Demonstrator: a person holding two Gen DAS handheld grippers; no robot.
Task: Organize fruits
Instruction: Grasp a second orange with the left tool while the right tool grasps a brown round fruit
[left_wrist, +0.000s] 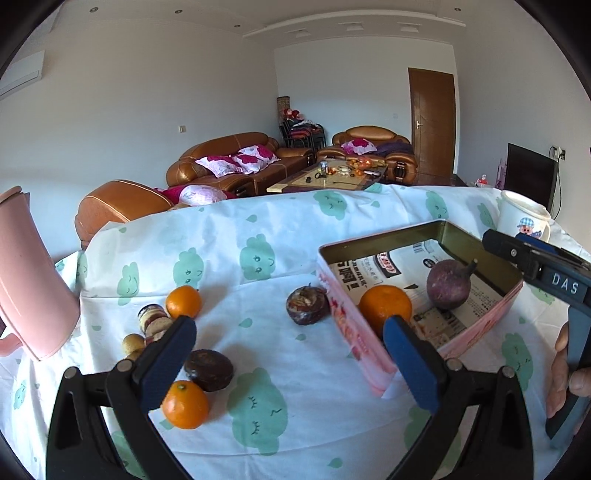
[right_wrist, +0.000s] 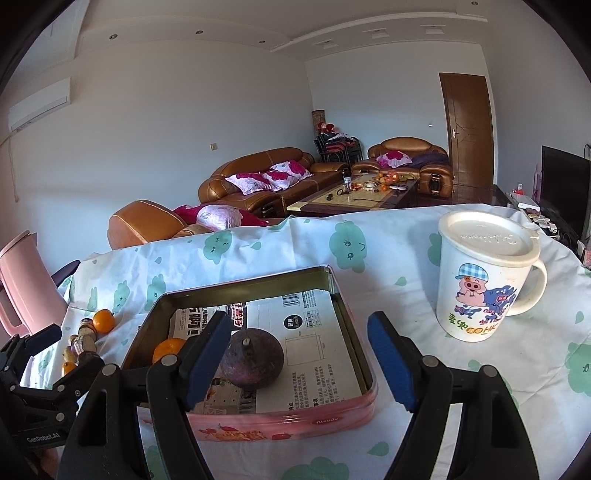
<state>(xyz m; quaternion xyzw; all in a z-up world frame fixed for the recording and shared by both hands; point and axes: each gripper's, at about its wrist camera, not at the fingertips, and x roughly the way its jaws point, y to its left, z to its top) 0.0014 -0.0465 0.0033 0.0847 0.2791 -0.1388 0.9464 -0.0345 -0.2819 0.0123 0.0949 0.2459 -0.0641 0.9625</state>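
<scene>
Left gripper (left_wrist: 290, 360) is spread wide, nothing held; right gripper (right_wrist: 299, 360) is parted too, nothing gripped above the tin (right_wrist: 347, 369).

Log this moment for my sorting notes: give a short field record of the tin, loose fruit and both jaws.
tin: pink tin, paper-lined, open
in tin: orange and purple fruit
loose on cloth: two tangerines, dark fruit
left gripper: jaws open, empty
right gripper: jaws open, empty, above the tin
nearby: lidded mug, pink jug
</scene>
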